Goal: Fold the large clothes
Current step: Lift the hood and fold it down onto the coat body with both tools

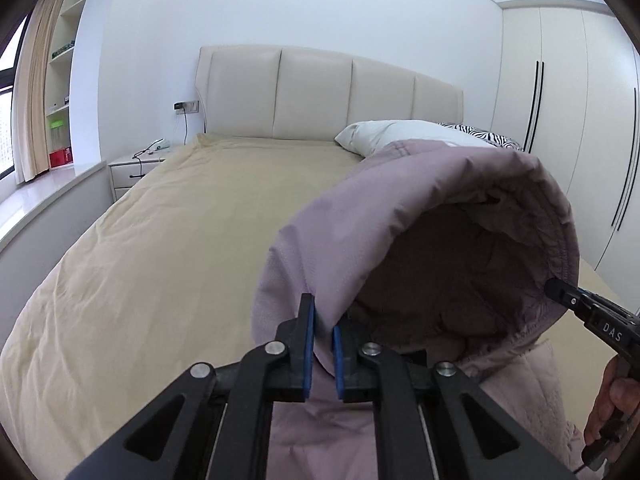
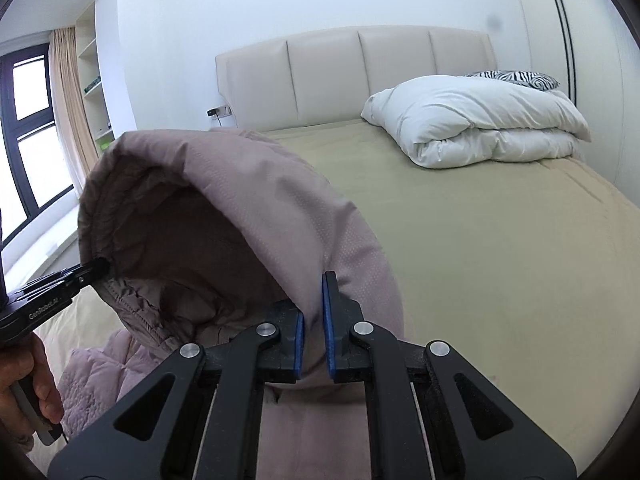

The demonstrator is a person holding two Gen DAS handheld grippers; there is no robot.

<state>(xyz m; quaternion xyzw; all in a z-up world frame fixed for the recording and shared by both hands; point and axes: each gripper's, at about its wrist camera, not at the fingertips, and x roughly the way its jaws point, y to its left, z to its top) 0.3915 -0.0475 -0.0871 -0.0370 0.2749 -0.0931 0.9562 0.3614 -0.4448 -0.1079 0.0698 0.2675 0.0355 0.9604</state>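
Observation:
A mauve padded jacket with a hood (image 1: 400, 216) hangs raised above the bed; its hood opening faces me and its body drops below both views. It also shows in the right wrist view (image 2: 248, 200). My left gripper (image 1: 323, 344) is shut on the hood's left edge. My right gripper (image 2: 313, 332) is shut on the hood's right edge. Each gripper shows in the other's view, the right gripper (image 1: 560, 288) at the hood rim and the left gripper (image 2: 98, 268) at the opposite rim.
The bed (image 1: 180, 240) has a beige cover and a cream padded headboard (image 1: 320, 92). A folded white duvet (image 2: 476, 120) and a zebra pillow (image 2: 516, 77) lie at its head on the right. A bedside table (image 1: 132, 172) and window ledge stand left, wardrobe doors (image 1: 580, 120) right.

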